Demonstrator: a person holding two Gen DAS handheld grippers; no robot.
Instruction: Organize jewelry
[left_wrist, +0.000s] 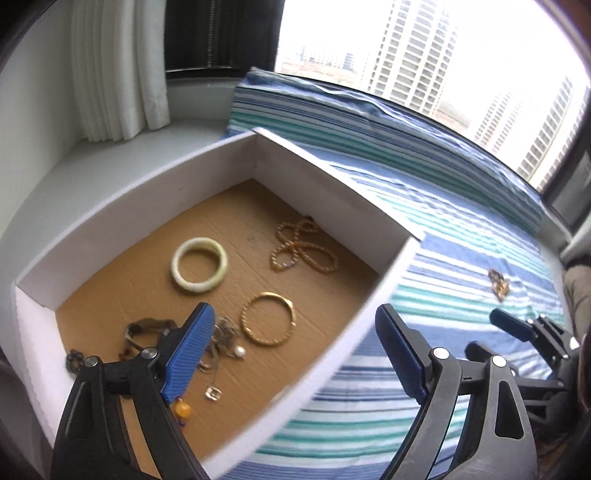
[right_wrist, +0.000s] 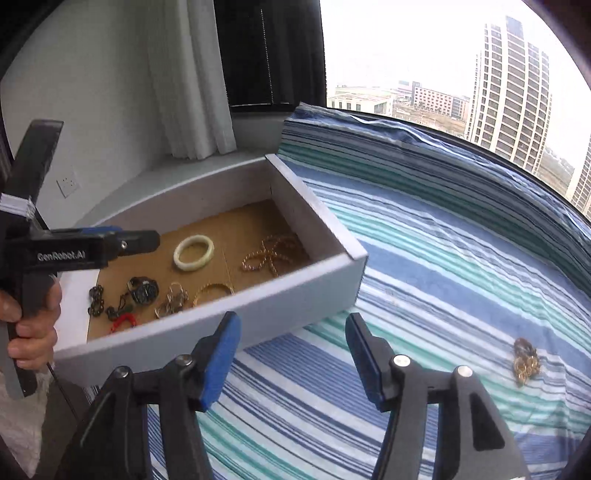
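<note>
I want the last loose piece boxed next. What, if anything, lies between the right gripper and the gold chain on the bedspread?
Nothing visible does. The gold chain lies alone on the striped bedspread, with only bare cloth between it and the open right gripper. The box sits off to the other side.

Left wrist camera looking steeply down into the box (left_wrist: 229, 162) from close above, right wrist camera sitting further back over the sheet (right_wrist: 443, 258), facing the window, both taking in box, sheet and window.
</note>
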